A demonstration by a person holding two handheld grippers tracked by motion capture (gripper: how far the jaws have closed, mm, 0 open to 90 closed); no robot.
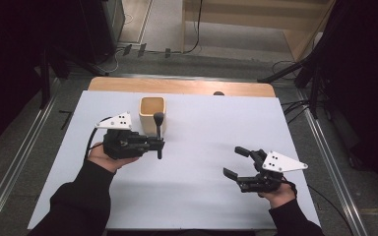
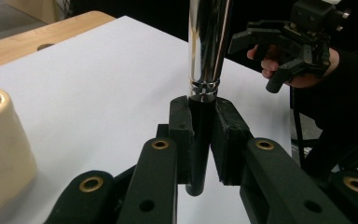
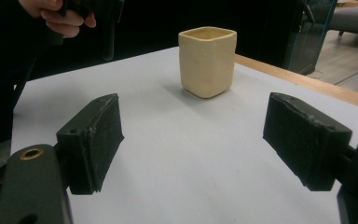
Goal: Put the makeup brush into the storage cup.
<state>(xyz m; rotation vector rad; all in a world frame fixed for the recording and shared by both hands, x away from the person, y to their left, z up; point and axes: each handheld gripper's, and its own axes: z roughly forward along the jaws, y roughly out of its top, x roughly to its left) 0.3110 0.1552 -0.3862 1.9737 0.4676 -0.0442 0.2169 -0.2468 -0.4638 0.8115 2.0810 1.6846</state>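
Note:
My left gripper [image 1: 160,143] is shut on the black handle of a utensil [image 1: 158,118] and holds it off the table just in front of a cream square cup [image 1: 152,112]. In the left gripper view both pads clamp the handle, the gripper [image 2: 200,122] gripping just below where the chrome shaft of the utensil [image 2: 207,42] begins. The cup [image 2: 0,154] stands close at that view's left. My right gripper [image 1: 235,161] hovers open at the table's front right with nothing between its pads. In the right gripper view the gripper [image 3: 196,140] faces the cup [image 3: 208,60] across bare table.
A white sheet [image 1: 202,128] covers the table, with a strip of bare wood [image 1: 177,86] along the far edge. Dark stands and cables sit on the floor beyond. The other gripper [image 2: 284,51] appears far off in the left gripper view.

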